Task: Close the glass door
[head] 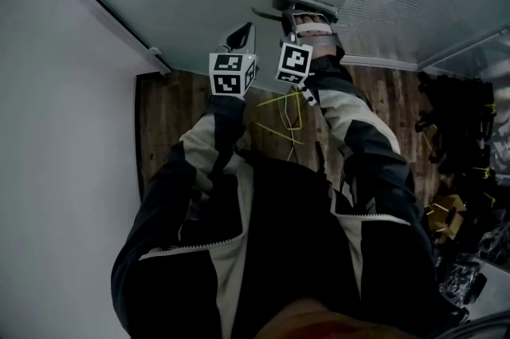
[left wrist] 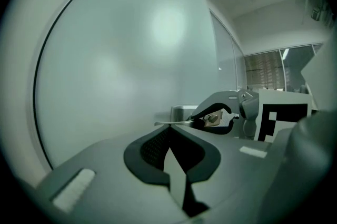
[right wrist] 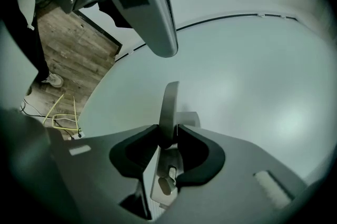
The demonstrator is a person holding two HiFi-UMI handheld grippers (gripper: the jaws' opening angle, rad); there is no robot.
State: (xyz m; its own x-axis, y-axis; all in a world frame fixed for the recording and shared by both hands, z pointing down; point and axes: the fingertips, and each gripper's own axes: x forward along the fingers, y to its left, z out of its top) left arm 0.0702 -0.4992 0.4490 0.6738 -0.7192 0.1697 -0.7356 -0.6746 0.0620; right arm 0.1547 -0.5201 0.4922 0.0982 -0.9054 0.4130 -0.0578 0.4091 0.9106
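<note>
One-handed, clamping the lever handle point(right wrist: 168, 107) of the glass door point(right wrist: 253, 70) between the pads of the right gripper point(right wrist: 168, 136), jaws standing partly apart and pressing on both faces of the metal. Finding the frosted pane filling the far side of the scene, with the handle right of centre. Carrying the left gripper point(left wrist: 169, 146) empty, tips together, just left of the right one and near the pane; whether touching it, not determinable. Judging the step in hand as bringing the door to by its handle, closure not yet confirmed. Calling next for a firm grip carried along the door's arc until meeting the frame, then releasing. Noting wooden floor point(head: 171, 114) and loose yellow cable point(head: 288, 112) near, beneath both arms.
</note>
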